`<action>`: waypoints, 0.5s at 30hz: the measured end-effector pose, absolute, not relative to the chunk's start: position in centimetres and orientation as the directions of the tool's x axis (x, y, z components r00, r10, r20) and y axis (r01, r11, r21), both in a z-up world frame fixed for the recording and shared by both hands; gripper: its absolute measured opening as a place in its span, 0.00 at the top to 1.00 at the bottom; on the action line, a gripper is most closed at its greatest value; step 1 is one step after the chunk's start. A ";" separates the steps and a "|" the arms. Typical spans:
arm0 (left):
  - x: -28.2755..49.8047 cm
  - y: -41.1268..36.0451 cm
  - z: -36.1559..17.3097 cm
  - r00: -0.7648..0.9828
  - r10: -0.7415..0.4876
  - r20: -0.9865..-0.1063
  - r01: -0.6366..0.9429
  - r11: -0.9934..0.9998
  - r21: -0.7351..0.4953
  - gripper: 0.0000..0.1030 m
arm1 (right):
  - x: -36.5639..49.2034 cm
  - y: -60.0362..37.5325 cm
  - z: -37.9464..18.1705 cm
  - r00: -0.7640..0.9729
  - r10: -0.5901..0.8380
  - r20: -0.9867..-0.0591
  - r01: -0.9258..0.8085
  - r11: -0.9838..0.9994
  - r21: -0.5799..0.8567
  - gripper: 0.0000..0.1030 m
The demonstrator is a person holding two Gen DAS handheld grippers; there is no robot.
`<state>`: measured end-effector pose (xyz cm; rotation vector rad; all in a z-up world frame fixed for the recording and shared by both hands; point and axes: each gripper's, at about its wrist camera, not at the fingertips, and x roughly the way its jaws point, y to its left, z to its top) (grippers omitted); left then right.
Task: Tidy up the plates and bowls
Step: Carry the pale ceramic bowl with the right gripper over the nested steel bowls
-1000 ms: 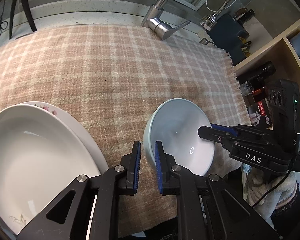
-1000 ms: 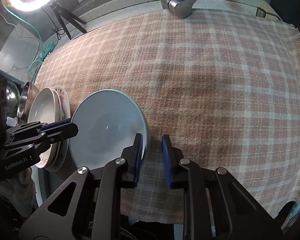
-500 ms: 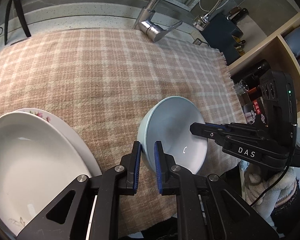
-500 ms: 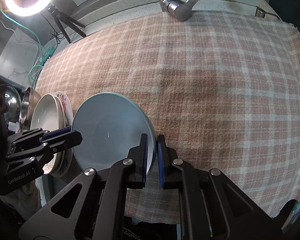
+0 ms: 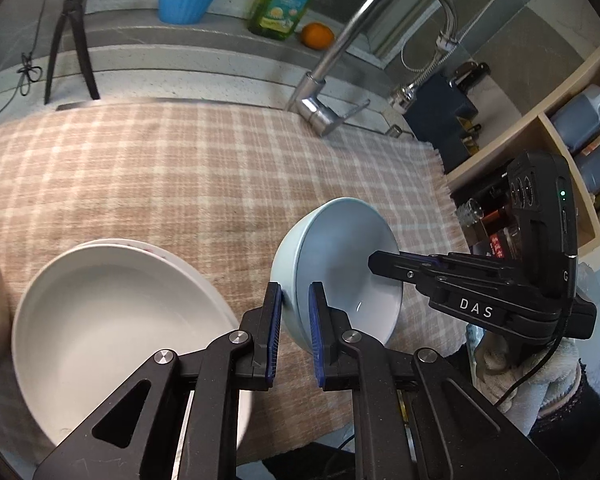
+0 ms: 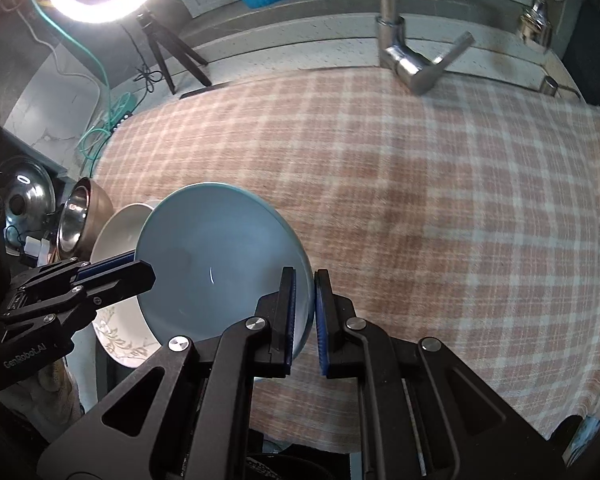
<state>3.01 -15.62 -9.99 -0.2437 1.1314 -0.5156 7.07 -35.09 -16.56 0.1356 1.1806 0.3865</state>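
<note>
Both claws are gripping the same pale blue ceramic bowl [image 5: 340, 268] by opposite sides of its rim. The left claw [image 5: 294, 336] is pinching the near-left edge, and the right claw [image 6: 305, 320] is clamping the right edge. The bowl is sitting tilted above the pink-and-cream checked cloth [image 6: 420, 200] covering the bench, just beside a stack of white ceramic plates [image 5: 112, 320].
</note>
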 end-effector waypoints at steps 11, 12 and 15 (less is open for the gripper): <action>2.5 -8.9 -8.2 0.406 -0.483 -0.776 0.194 0.875 -0.443 0.88 | 7.8 -27.3 -14.0 0.320 0.399 -0.860 -0.317 0.900 0.300 0.91; 2.5 -8.1 -8.0 0.415 -0.479 -0.774 0.185 0.877 -0.443 0.88 | 7.8 -26.5 -13.9 0.318 0.402 -0.858 -0.326 0.897 0.299 0.91; 2.2 -5.8 -7.7 0.438 -0.465 -0.770 0.156 0.882 -0.444 0.88 | 8.0 -23.9 -13.4 0.309 0.415 -0.856 -0.359 0.884 0.299 0.91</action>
